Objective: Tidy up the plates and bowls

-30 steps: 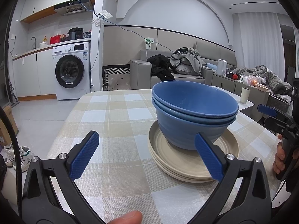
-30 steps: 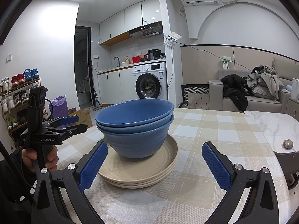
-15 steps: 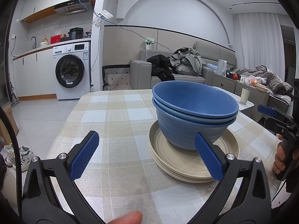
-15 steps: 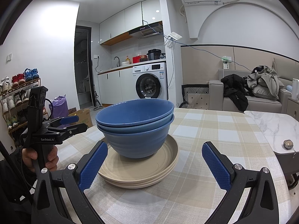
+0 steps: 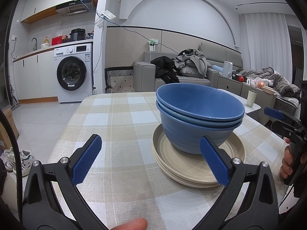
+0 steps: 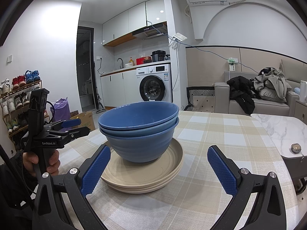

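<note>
We hold both tongs low over the table (image 5: 119,118), facing one stack from opposite sides. The blue bowls (image 5: 199,115) sit nested, at least two deep, with the upper one tilted a little so its rim rides higher on one side. They rest inside the cream plates (image 5: 193,172), a pile of what look like three or four.

In the left wrist view the stack lies at about 1 o'clock of the left tongs (image 5: 151,159), which stand wide and hold nothing; the right-hand blue pad overlaps the plate rim in the picture, but we cannot tell if it touches. In the right wrist view the stack lies at about 11 o'clock of the right tongs (image 6: 159,168), also wide and empty, with the left pad just beside the plates. Across the table each view shows the other tool gripped in a bare hand, apart from the stack.

Our judgement: the gathering looks done, bowls on plates in one pile, and we are at the pause between steps. If more is wanted, the next move is either to square up the tilted top bowl or to carry the whole pile off. Carrying calls for both tongs to close on the plate rim from opposite sides, level and together, since the bowls stand loose on top and could slide.
</note>
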A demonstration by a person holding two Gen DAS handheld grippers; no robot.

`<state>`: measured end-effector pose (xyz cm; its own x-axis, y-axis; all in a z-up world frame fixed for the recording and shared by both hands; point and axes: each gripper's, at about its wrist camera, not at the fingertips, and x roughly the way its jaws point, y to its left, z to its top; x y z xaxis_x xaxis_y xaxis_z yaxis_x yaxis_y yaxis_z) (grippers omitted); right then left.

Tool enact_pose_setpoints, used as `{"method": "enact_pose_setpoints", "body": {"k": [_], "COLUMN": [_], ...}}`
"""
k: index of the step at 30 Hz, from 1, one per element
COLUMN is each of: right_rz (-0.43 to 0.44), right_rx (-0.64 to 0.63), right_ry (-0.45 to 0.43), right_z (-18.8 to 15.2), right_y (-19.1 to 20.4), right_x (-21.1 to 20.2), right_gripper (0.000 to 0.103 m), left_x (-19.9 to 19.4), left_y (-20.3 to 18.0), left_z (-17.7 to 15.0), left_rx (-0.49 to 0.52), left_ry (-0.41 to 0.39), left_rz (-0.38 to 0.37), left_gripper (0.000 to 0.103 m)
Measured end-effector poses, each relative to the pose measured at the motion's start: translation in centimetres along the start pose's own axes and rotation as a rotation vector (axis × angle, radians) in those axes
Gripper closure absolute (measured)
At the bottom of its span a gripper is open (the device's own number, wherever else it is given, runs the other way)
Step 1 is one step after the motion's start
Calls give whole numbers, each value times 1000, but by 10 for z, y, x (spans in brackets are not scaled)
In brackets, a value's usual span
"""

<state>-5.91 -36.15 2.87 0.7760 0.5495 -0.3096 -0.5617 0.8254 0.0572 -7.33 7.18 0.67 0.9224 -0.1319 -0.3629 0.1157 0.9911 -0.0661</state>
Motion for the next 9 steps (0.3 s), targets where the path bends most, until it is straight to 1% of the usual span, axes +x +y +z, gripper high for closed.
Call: {"method": "enact_pose_setpoints", "body": {"k": [9], "right_rz": [6], "right_rx": [-1], "right_ry": [1], "right_z": [-1], "right_y": [1], "right_x": [0], "right_gripper": [0], "left_x": [0], "left_y": [0], "left_z": [0], "left_rx": [1], "left_ry": [-3], "left_rz": [0], "left_gripper": [1]}}
